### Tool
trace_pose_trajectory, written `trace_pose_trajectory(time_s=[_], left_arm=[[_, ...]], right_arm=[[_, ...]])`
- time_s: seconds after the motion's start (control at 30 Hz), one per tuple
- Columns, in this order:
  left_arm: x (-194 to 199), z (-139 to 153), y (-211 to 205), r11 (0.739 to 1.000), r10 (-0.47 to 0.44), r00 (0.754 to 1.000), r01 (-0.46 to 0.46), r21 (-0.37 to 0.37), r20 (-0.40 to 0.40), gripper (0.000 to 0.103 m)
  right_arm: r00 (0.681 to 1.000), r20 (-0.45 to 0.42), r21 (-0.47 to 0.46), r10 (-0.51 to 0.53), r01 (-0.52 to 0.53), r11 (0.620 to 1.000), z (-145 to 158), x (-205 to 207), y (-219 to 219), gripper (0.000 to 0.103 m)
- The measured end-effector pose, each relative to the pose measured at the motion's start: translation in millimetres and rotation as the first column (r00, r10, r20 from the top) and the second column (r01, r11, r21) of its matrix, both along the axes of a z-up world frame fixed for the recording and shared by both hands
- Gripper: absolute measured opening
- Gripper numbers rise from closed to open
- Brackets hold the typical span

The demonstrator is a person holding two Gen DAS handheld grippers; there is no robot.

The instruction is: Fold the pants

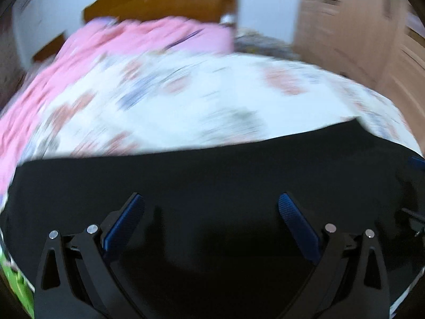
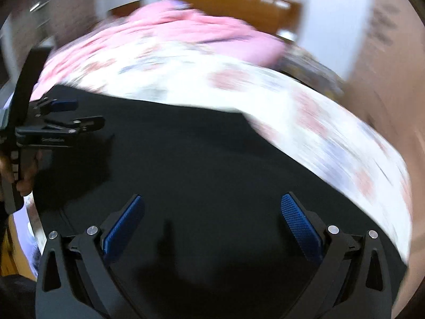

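The black pants point(image 1: 212, 180) lie flat on a bed with a white floral sheet point(image 1: 199, 95). They also fill the lower half of the right wrist view point(image 2: 202, 159). My left gripper point(image 1: 211, 202) hovers over the pants, open and empty, its blue pads wide apart. My right gripper point(image 2: 212, 202) is also open and empty above the pants. The left gripper shows at the left edge of the right wrist view point(image 2: 66, 114), held in a hand over the pants' left part. Both views are motion-blurred.
A pink blanket point(image 1: 111, 45) lies bunched at the far side of the bed, in front of a brown wooden headboard point(image 1: 164, 2). A wooden wardrobe point(image 1: 358, 26) stands to the right. The bed's right edge point(image 2: 398, 186) drops off near the pants.
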State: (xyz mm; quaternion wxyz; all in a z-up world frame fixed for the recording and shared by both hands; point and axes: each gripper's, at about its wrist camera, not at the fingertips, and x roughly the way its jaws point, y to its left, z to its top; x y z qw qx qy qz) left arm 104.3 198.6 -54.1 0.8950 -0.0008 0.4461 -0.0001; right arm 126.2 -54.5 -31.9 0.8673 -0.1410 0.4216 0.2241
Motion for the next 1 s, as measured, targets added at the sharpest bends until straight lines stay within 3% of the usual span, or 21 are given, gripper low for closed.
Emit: trace_pose_trajectory(time_s=[0.07,0.13,0.2,0.33,0.4,0.5,0.6,0.77,1.0], left_arm=[[-1,-16,28,0.999,0.052,0.997,-0.052,0.006,-0.052,0.102],[-11,-20,44,0.997,0.032,0.999,-0.033,-0.065,-0.012,0.102],[-18,-21,43,1.000,0.010,1.000,-0.011,-0.020,-0.011,0.102],[-28,-21,48,1.000,-0.003,1.000,0.003,-0.025,-0.016,0.102],[-39,-14,59,0.999,0.014,1.000,-0.015,-0.035,-0.007,0.102],[-44,10,93,0.996,0.092,0.993,-0.091,-0.026,0.069,0.102],[-26,19,138,0.985,0.169,0.982,-0.171,0.018,0.078,0.102],[11,-9,191,0.971,0.232,0.972,-0.229,0.075,-0.032,0.101],[-33,-15,193,0.976,0.212,0.977,-0.211,0.047,-0.015,0.101]], right_arm=[[0.999,-0.038,-0.024,0.021,-0.022,0.999,-15,15,29,0.099],[0.998,-0.070,-0.051,0.006,-0.010,0.999,-31,21,36,0.099],[0.997,-0.081,0.015,-0.015,0.016,1.000,-32,20,22,0.099],[0.995,-0.085,0.010,-0.057,0.059,0.998,-32,13,-4,0.099],[0.994,-0.083,-0.007,-0.064,0.064,0.998,-31,12,-5,0.099],[0.995,-0.036,-0.050,-0.094,0.092,0.994,-23,13,10,0.099],[1.000,-0.003,0.014,-0.015,0.015,1.000,-6,17,44,0.099],[0.992,-0.031,0.029,0.119,-0.118,0.993,-5,31,122,0.099],[0.980,-0.078,-0.023,0.185,-0.187,0.982,-34,23,165,0.099]])
